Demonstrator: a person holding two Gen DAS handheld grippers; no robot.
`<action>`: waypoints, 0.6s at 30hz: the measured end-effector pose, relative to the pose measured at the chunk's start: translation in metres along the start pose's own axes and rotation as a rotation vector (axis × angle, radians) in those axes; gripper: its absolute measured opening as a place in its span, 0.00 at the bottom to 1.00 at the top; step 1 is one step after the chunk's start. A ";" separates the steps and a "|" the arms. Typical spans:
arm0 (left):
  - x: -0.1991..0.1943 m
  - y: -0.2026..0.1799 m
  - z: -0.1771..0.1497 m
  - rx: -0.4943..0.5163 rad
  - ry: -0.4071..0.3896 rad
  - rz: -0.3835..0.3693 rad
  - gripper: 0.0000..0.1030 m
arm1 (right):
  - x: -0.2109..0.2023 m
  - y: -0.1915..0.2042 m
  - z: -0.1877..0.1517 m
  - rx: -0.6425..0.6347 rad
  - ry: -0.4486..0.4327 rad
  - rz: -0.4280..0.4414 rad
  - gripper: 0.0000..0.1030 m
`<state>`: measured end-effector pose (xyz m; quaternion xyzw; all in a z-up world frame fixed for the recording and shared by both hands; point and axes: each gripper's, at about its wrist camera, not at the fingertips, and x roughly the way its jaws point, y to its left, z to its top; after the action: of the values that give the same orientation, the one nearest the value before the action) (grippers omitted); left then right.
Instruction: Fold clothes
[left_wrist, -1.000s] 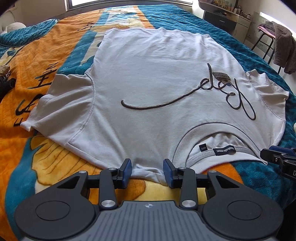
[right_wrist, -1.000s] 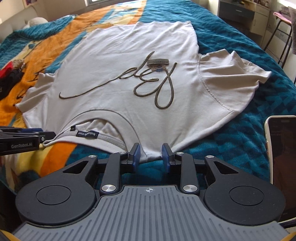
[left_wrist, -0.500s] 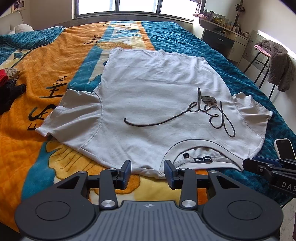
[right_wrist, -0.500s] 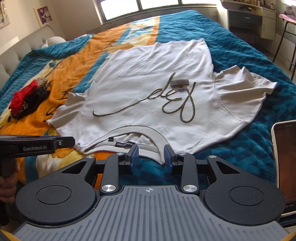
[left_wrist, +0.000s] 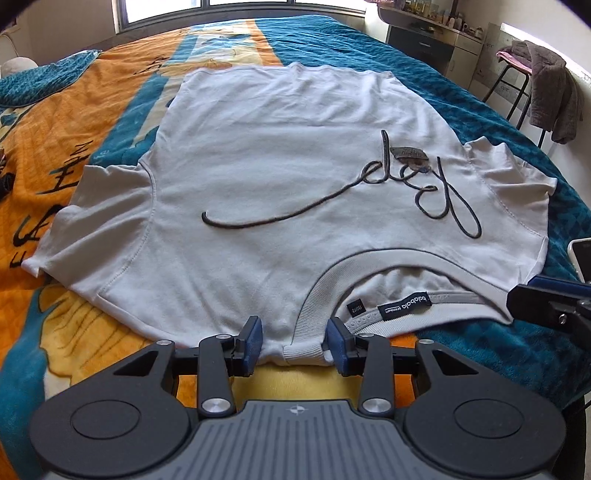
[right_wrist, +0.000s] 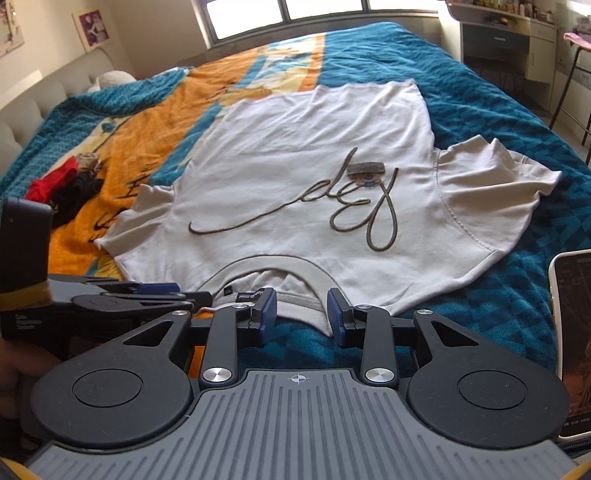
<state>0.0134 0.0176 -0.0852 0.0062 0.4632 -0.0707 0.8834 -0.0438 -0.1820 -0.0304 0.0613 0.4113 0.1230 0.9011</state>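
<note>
Your left gripper (left_wrist: 294, 342) tips down at the shirt (left_wrist: 280, 192), spread flat on the bed (left_wrist: 498, 122), collar toward you. Its jaws are apart around the collar edge. Your right gripper (right_wrist: 302, 313) tips down too, jaws apart, gripping nothing.

We count one white T-shirt (left_wrist: 266, 177) on one bed (left_wrist: 110, 74), two tools, left tool (left_wrist: 294, 345) and right tool (right_wrist: 301, 313), one phone (right_wrist: 572, 332), and perhaps two small bunched garments (right_wrist: 62, 188).

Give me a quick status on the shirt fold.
Left gripper and right gripper open at the collar edge. T-shirt flat on the bed, unfolded. Phone beside the right sleeve.
</note>
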 end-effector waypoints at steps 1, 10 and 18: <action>-0.001 0.000 -0.001 0.003 -0.001 -0.002 0.36 | 0.001 -0.002 0.000 0.003 0.000 -0.005 0.36; -0.003 0.001 -0.003 -0.004 0.005 -0.005 0.36 | 0.038 -0.027 0.013 0.042 0.028 -0.117 0.36; -0.013 0.002 -0.005 0.009 0.016 -0.014 0.36 | 0.034 -0.024 -0.007 0.035 0.102 -0.112 0.37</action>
<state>0.0022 0.0212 -0.0770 0.0074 0.4699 -0.0788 0.8792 -0.0241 -0.1956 -0.0646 0.0475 0.4613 0.0682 0.8833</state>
